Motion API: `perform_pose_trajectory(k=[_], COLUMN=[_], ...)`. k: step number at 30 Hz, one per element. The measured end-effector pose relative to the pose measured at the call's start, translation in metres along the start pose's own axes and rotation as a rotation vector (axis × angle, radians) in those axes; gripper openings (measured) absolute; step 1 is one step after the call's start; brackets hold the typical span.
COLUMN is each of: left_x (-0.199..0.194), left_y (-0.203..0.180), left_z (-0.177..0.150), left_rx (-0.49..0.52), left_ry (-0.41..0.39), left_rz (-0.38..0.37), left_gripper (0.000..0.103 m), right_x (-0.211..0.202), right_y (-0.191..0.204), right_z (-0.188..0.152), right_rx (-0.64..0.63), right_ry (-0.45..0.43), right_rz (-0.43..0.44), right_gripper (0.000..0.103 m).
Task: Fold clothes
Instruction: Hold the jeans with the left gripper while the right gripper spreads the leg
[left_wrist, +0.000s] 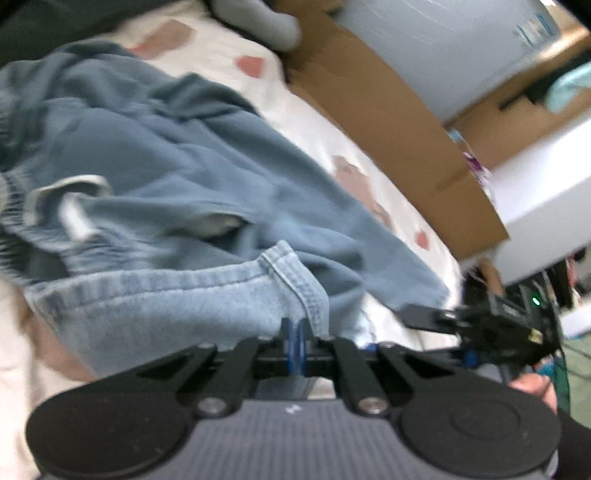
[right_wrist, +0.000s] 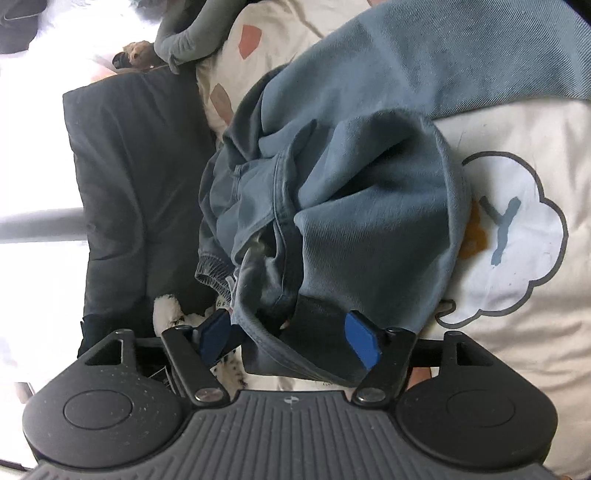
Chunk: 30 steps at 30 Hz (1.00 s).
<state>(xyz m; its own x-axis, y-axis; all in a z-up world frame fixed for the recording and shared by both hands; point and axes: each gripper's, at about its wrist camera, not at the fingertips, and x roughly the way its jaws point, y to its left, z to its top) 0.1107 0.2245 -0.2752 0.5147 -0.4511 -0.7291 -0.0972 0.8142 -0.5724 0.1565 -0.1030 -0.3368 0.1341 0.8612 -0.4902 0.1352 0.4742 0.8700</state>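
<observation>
1. The task item is a pair of faded blue denim trousers with an elastic waistband (left_wrist: 192, 155). It lies crumpled, not yet flattened, on a bed covered by a cream sheet printed with pink patches (left_wrist: 317, 122). In the right wrist view the same trousers (right_wrist: 369, 206) sit bunched beside a white cloud-shaped print (right_wrist: 517, 243) on the bedding.

2. The left tool (left_wrist: 294, 332) has its blue pads (left_wrist: 286, 332) pressed together on a stitched hem fold of the trousers. The hem rises from the pads as a raised ridge. Judgement: this pinch on a hem gives a firm anchor at a seam, where doubled fabric slips less than a single layer.

3. The right tool (right_wrist: 291, 341) stands with its blue pads (right_wrist: 362, 343) well apart. A fold of the trousers edge lies between the pads, but neither pad presses on it, so this tool holds nothing.

4. Judgement: with one corner anchored on the left and the right tool free, the garment is at the spreading stage. Folding proper has not begun, since the legs overlap in loose heaps.

5. A brown cardboard box (left_wrist: 388, 122) stands along the bed edge, near the trousers. A dark grey cushion (right_wrist: 140, 192) lies next to the waistband side. Judgement: both limit the room available for pulling the fabric flat.

6. In the left wrist view the right tool (left_wrist: 436, 317) appears just beyond the trouser leg end; a hand (left_wrist: 535, 387) shows below it.
</observation>
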Motion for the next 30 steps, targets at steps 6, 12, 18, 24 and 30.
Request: perform_pose_trajectory(k=[6,12,18,24,30], left_x=[0.023,0.035,0.013,-0.010,-0.017], left_y=[-0.033,-0.059,-0.034,0.013,0.057], left_z=[-0.001,-0.007,-0.006,-0.006,-0.014], left_rx=[0.056,0.118,0.065,-0.052,-0.270], left_ry=[0.054,0.128,0.104,0.033,-0.053], left_rz=[-0.096,-0.139,-0.057,0.116,0.204], left_gripper=[0.002,0.004,0.014,0.039,0.058], right_x=[0.003,0.002,-0.010,-0.034,-0.071], right_y=[0.002,0.006,0.005,0.000,-0.005], right_z=[0.000,-0.002,-0.006,-0.002,0.004], right_rx=[-0.012,-0.089,-0.164,-0.179,-0.184], right_ry=[0.001,0.002,-0.008,-0.059,-0.115], right_rz=[0.006,-0.017,-0.083,-0.128,-0.177], right_gripper=[0.077,0.016,0.004,0.004,0.004])
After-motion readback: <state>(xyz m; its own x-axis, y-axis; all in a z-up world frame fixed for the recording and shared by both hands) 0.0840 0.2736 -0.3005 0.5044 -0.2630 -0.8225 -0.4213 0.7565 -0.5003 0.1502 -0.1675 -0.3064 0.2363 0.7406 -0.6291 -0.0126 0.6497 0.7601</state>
